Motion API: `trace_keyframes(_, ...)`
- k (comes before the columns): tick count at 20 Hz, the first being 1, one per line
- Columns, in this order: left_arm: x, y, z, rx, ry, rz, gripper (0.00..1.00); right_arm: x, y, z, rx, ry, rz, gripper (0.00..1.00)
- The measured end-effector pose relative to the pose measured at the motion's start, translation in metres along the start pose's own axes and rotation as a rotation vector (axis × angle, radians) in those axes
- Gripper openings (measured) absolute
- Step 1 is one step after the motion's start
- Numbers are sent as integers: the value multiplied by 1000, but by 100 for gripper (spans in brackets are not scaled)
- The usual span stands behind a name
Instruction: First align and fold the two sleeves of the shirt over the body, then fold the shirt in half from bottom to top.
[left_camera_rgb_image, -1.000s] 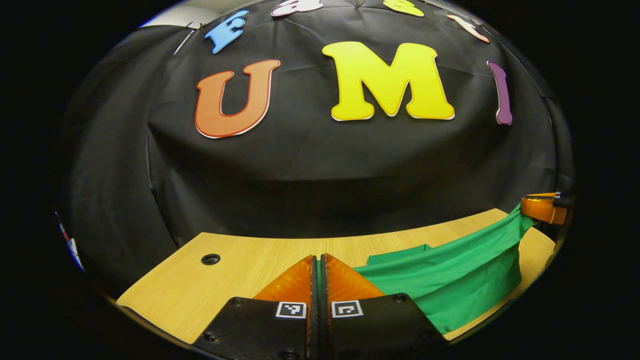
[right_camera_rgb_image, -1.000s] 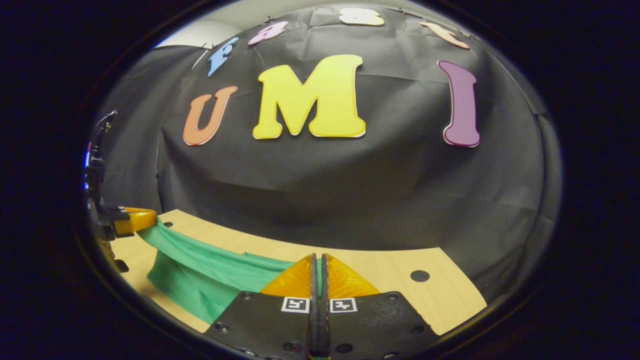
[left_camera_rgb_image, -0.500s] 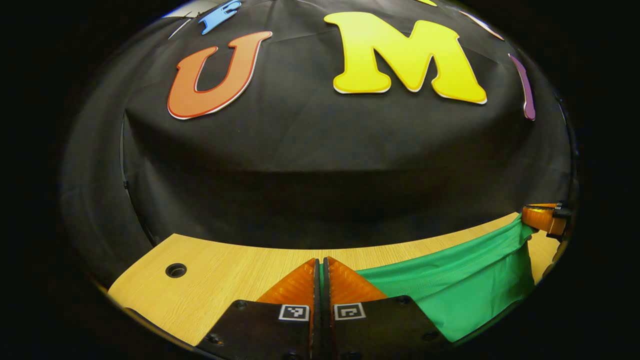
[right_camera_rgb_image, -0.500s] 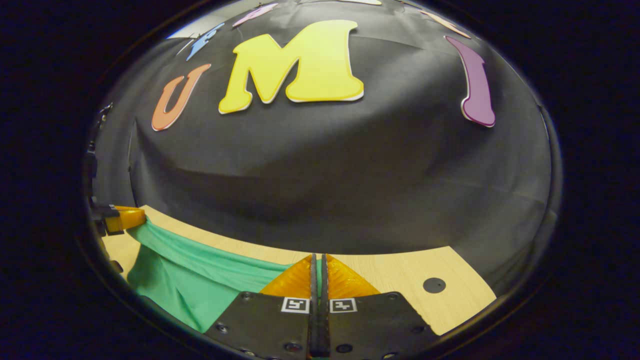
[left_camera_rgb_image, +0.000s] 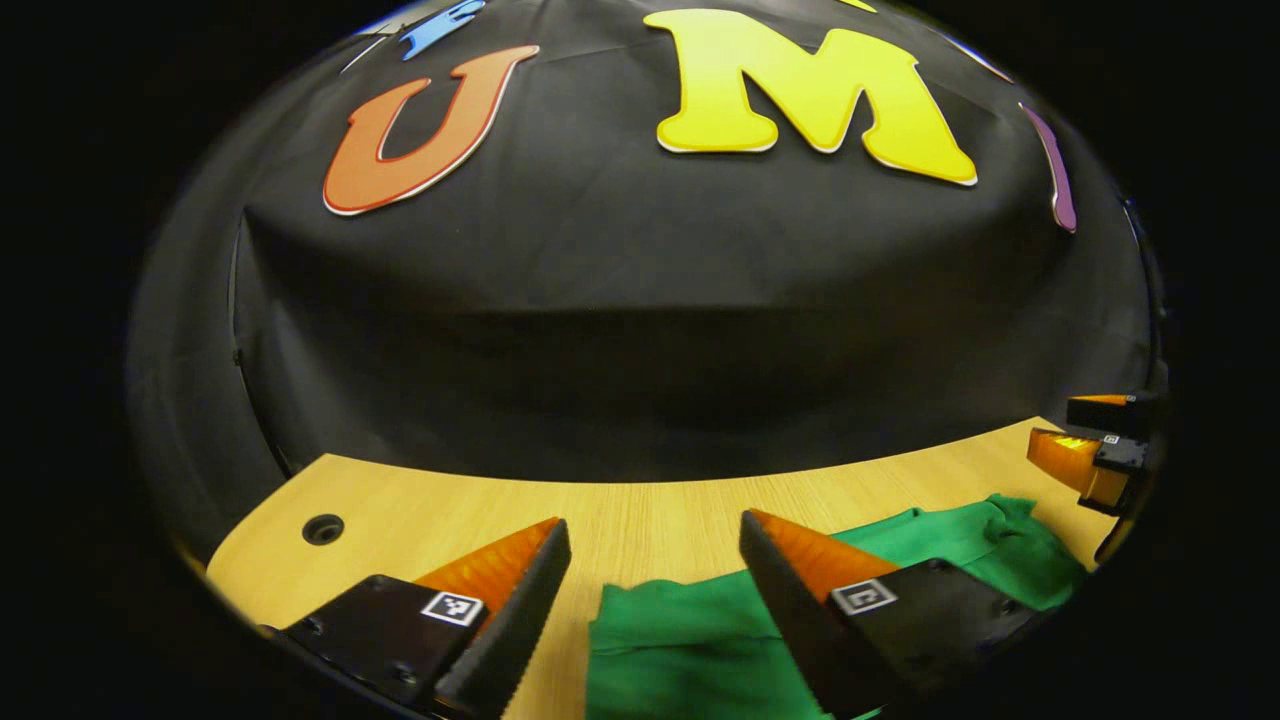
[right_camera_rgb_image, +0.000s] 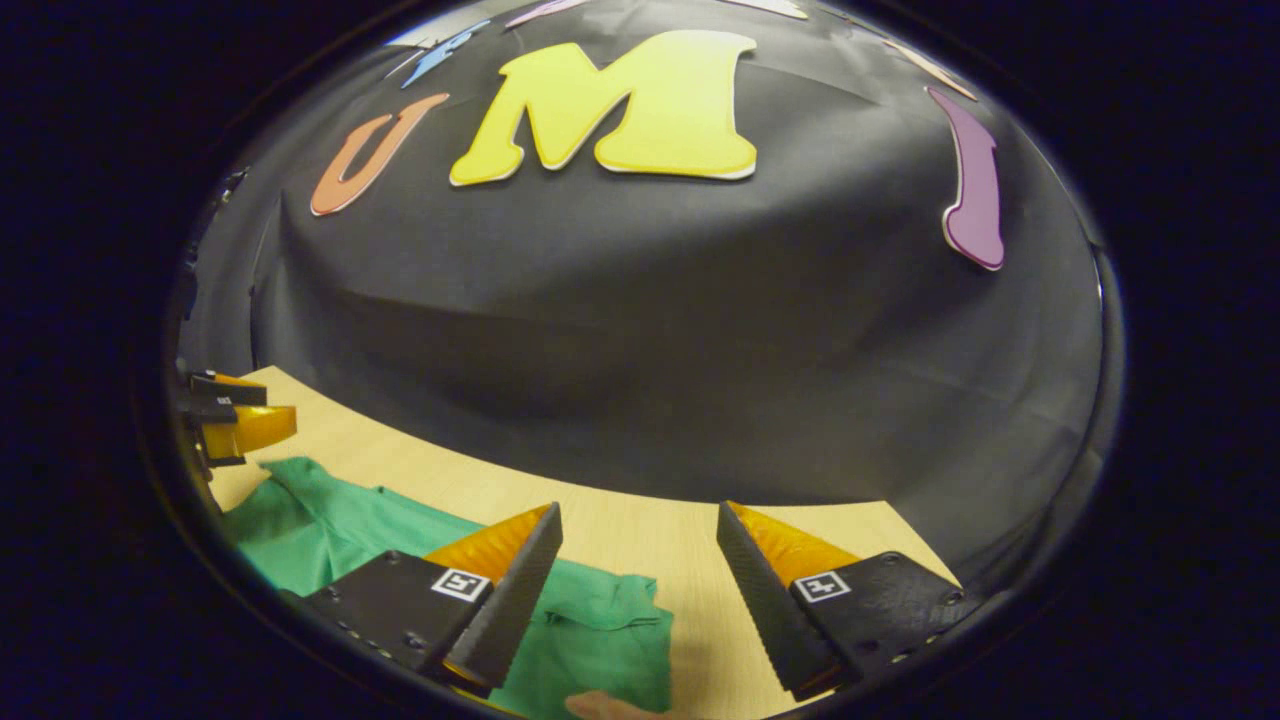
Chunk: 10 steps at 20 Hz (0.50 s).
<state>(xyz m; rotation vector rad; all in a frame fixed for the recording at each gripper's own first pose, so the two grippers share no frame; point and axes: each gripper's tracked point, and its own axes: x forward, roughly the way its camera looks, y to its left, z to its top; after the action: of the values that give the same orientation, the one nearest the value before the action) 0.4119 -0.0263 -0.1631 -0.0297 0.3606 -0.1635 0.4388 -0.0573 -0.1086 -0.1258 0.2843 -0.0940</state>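
Lying slack on the wooden table (left_camera_rgb_image: 640, 515), the green shirt (left_camera_rgb_image: 690, 640) looks light, soft and prone to bunching; take a doubled edge. Both the left gripper (left_camera_rgb_image: 650, 545) and right gripper (right_camera_rgb_image: 635, 535) hover spread, holding nothing.

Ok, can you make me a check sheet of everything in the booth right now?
Surface: wooden table, a round hole near its far left corner.
Job's things: green shirt lies loose on the table, rumpled, nothing gripping it.
Clutter: nothing seen.
Grippers: left gripper open above the shirt's edge; right gripper open too, fingers spread.
Cables: nothing seen.
Surroundings: black cloth wall behind the table.
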Motion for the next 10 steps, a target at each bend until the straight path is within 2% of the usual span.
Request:
trace_keyframes(2,-16,7,-1,6,13,40,100,-12,3,3,17,2,10,95)
trace_keyframes(6,-60,11,6,17,-11,67,100,-53,7,28,3,-48,18,94)
trace_keyframes(10,-121,12,12,7,-42,85,100,-115,11,53,-6,-101,34,95)
